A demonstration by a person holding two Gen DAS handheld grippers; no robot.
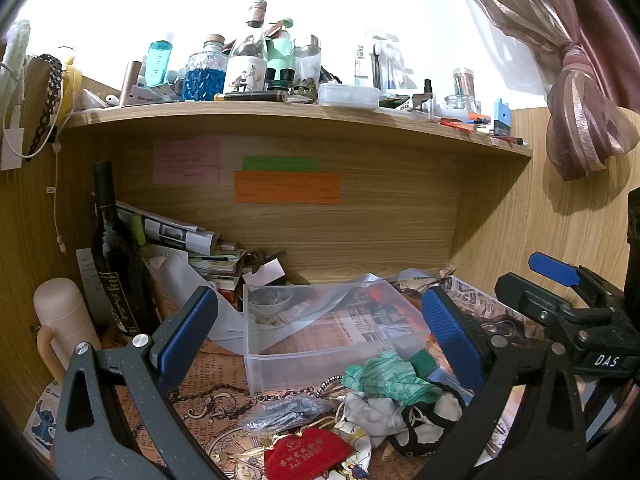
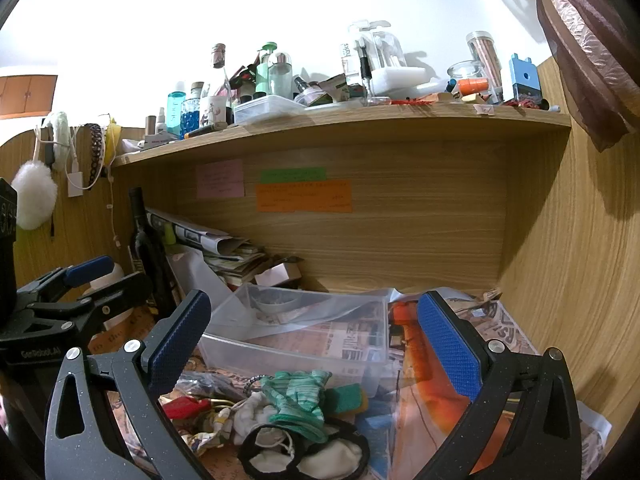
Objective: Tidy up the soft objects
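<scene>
One clear plastic bin (image 1: 332, 344), one dark wine bottle (image 1: 114, 248), three sticky notes (image 1: 286, 188), one red pouch (image 1: 308, 454), one green striped cloth (image 1: 384, 376).

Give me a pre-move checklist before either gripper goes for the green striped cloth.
1. Left gripper jaws open, nothing held: ok.
2. Right gripper jaws open, nothing held: ok.
3. Green striped cloth on top of the pile, uncovered: ok.
4. Clear plastic bin upright, top open: ok.
5. Bin free of clutter: not ok, a clear plastic sheet drapes inside.
6. Metal chain clear of the cloth: cannot tell.
</scene>
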